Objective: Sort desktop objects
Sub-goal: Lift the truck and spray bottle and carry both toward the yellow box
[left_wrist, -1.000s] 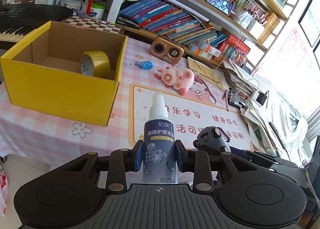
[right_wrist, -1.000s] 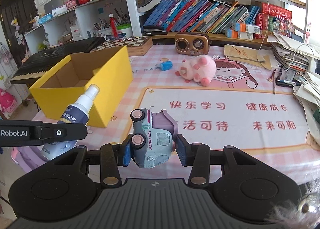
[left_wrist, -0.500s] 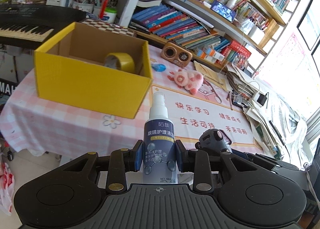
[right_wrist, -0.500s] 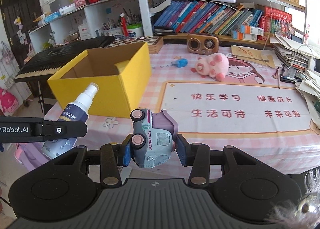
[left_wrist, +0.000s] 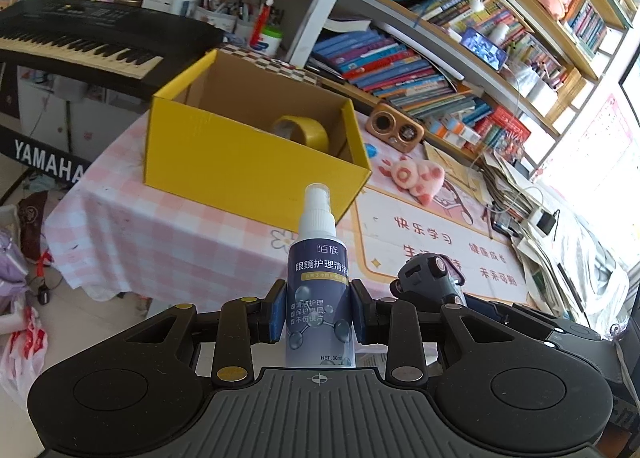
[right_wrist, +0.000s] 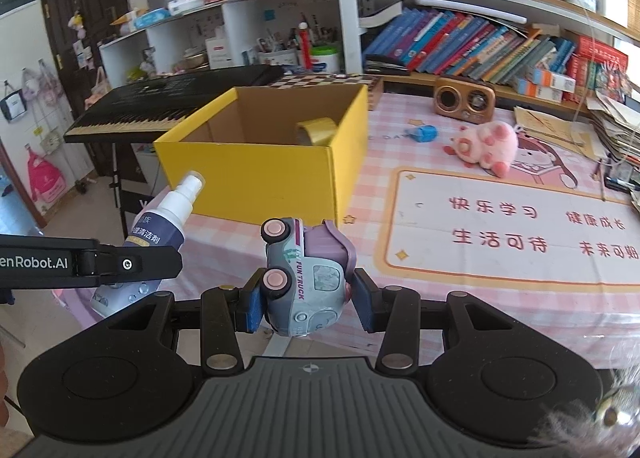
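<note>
My left gripper [left_wrist: 319,318] is shut on a dark blue spray bottle [left_wrist: 319,282] with a white nozzle, held upright in the air short of the table's near edge. My right gripper [right_wrist: 307,304] is shut on a small grey and purple toy truck [right_wrist: 306,278], held on its side. In the right wrist view the spray bottle [right_wrist: 160,228] and the left gripper's arm sit at the left. A yellow cardboard box [left_wrist: 248,162] stands open on the pink checked table [left_wrist: 160,234], with a roll of yellow tape [left_wrist: 302,130] inside. In the left wrist view the toy truck [left_wrist: 430,274] shows at the right.
A pink plush pig [right_wrist: 486,144], a small blue object [right_wrist: 424,133] and a wooden radio [right_wrist: 464,100] lie beyond the box. A desk mat [right_wrist: 500,234] covers the table's right part. A black keyboard [left_wrist: 80,42] stands left; bookshelves [left_wrist: 420,66] line the back, paper stacks the right.
Both grippers have pulled back from the table with their objects still held. The box and table look farther away and have shifted right in view; the floor and keyboard now show.
</note>
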`<state>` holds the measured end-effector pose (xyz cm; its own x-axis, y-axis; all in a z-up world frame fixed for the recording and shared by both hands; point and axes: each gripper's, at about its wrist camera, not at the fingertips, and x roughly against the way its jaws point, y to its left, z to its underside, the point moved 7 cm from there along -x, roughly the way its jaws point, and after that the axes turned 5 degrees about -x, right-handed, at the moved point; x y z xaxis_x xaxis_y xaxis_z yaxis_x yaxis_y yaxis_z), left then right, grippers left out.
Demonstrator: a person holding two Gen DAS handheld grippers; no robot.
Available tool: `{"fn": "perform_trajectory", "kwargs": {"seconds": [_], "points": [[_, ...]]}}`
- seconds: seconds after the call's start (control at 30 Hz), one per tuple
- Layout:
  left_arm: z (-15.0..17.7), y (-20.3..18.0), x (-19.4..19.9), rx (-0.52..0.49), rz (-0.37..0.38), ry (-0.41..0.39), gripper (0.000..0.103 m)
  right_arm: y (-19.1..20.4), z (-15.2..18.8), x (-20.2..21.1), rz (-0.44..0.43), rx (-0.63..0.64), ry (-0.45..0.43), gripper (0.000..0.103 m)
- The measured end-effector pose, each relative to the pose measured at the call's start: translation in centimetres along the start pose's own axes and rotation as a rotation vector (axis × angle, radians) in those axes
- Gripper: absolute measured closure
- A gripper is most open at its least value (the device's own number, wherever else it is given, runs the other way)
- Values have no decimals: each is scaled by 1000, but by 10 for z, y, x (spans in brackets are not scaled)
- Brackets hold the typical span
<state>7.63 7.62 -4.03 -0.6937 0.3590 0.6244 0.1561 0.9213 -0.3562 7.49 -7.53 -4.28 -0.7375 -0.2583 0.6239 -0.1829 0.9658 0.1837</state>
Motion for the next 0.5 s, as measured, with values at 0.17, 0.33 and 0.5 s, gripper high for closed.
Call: {"fn": "perform_trajectory", "kwargs": {"seconds": [0.17,0.33,0.5], "points": [[0,7,4,8,-5,-7,72,8,-1,-4,-11,14,5,62],[-1,9,4,9,-3,-9,72,13,-2,-5,-11,24,4,62],[-6,15,5,11,0,-19,72,18,-5,-7,-10,39,-2,62]]}}
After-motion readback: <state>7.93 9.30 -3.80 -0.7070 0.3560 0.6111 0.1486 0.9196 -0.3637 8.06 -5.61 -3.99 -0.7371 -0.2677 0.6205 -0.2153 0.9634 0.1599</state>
